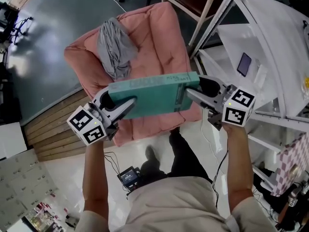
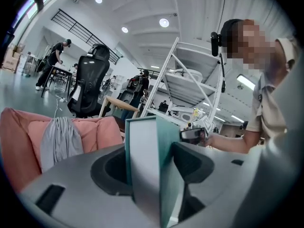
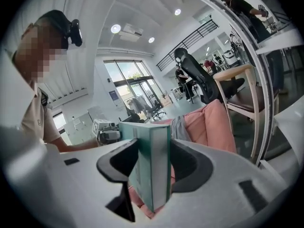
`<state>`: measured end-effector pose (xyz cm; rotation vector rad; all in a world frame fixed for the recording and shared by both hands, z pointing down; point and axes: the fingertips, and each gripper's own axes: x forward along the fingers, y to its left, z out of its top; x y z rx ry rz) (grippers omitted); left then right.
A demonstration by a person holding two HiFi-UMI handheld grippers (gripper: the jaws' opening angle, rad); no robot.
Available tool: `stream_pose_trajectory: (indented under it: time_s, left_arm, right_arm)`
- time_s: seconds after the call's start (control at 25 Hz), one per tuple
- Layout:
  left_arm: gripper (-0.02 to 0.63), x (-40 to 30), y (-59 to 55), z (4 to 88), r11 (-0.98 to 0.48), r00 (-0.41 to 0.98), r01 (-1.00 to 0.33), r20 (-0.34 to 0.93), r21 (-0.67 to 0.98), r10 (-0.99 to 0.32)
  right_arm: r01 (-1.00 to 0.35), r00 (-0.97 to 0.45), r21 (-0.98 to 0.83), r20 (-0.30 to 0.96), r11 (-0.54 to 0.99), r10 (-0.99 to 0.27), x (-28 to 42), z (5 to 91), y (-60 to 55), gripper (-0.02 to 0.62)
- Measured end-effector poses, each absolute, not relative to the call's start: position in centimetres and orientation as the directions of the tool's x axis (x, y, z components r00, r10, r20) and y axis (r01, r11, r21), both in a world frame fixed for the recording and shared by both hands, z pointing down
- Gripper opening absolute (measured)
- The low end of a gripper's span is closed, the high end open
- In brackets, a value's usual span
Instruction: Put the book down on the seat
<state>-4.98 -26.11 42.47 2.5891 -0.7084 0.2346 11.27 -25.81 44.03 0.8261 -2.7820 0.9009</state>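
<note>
A thick teal book (image 1: 153, 94) hangs flat in the air above the front of a pink cushioned seat (image 1: 154, 42). My left gripper (image 1: 115, 106) is shut on the book's left end, and my right gripper (image 1: 193, 92) is shut on its right end. In the left gripper view the book (image 2: 152, 165) stands edge-on between the grey jaws, white page block showing. The right gripper view shows the book (image 3: 153, 167) clamped the same way, with the seat (image 3: 209, 127) behind it. A grey cloth (image 1: 115, 46) lies on the seat's back left.
A white metal shelving rack (image 1: 270, 66) with a dark phone (image 1: 244, 64) on it stands at the right. A wooden chair (image 1: 193, 4) is behind the seat. A wooden step (image 1: 53, 129) edges the floor at the left. Cables and a small black box (image 1: 130, 177) lie by my feet.
</note>
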Motion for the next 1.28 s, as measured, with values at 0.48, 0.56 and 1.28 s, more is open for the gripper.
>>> stream_pose_trajectory:
  time_s: [0.48,0.56,1.28]
  left_arm:
    - [0.252,-5.1,-29.8,54.2,-0.705,0.848,-0.526,0.360,0.476,-0.389]
    - [0.252,-5.1,-30.1,56.1,-0.690,0.846,-0.528,0.372,0.495,-0.381]
    - [0.275,-5.7,-34.4,71.8,-0.590,0.836,-0.548,0.413,0.593,-0.361]
  right_arm:
    - [-0.507,-0.859,-0.605,0.303,0.614,-0.412,11.1,56.1,-29.6,0.192]
    - [-0.506,-0.861,-0.616,0.313,0.604,-0.402,11.1,58.0,-29.9,0.192]
    - [-0.537,-0.843,-0.658,0.391,0.528,-0.369,10.6,72.1,-34.3,0.195]
